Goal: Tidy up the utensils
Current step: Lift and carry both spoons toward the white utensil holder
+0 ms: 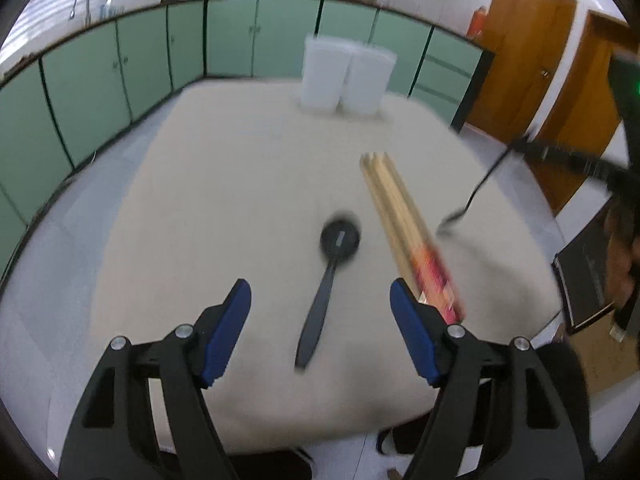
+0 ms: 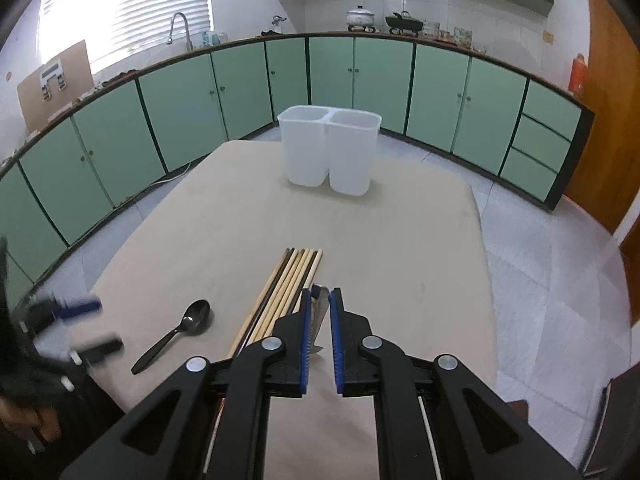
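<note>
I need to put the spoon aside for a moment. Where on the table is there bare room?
Free: the wide stretch between the bin and the chopsticks, and the table's right side. Also left of the spoon. Crowded: the near edge, where spoon, chopsticks and the right gripper with its fork sit close together.

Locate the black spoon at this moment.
In the left wrist view the black spoon lies flat on the table, just left of the chopsticks, ahead of the open left gripper.
</note>
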Demonstrator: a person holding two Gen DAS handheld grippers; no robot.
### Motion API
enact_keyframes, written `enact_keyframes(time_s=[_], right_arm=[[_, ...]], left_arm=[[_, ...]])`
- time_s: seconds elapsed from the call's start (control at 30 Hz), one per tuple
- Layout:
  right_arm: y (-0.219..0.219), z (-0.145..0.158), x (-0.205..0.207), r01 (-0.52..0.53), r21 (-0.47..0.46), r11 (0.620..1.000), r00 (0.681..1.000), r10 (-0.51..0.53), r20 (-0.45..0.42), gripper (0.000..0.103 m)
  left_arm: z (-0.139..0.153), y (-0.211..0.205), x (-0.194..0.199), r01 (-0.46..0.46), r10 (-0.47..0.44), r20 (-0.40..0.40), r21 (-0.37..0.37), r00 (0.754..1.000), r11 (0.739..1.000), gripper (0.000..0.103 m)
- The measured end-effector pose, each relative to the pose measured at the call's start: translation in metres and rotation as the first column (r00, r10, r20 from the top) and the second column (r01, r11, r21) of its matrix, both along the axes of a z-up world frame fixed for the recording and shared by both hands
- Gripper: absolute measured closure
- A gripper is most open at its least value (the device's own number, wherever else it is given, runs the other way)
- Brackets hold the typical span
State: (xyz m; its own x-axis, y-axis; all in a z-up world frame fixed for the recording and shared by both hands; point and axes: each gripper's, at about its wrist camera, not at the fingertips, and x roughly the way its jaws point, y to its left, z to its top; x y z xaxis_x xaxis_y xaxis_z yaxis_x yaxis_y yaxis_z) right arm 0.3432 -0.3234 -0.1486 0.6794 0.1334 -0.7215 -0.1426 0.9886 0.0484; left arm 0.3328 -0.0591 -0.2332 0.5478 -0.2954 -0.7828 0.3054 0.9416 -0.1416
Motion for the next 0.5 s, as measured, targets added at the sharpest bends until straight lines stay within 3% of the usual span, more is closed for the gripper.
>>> enact_keyframes(time_s=[0.23, 0.37, 0.5], right_arm=[[0.002, -0.001, -0.006, 0.002, 0.015, 1.0, 1.0, -0.002, 0.004, 0.094], [0.002, -0.001, -0.008, 0.006, 0.022, 1.0, 1.0, -0.006, 0.003, 0.094], [0.002, 0.0, -0.007, 0.011, 0.024, 1.0, 1.0, -0.011, 0.002, 0.094]], left_arm=[[-0.039, -0.002, -0.008, -0.008, 0.01, -0.061, 0.039, 0.998, 0.999, 0.053], [-0.044, -0.003, -0.01, -0.015, 0.017, -0.032, 0.064, 0.999, 0.998, 0.055], [-0.044, -0.003, -0.009, -0.016, 0.018, -0.026, 0.047, 0.999, 0.999, 0.089]])
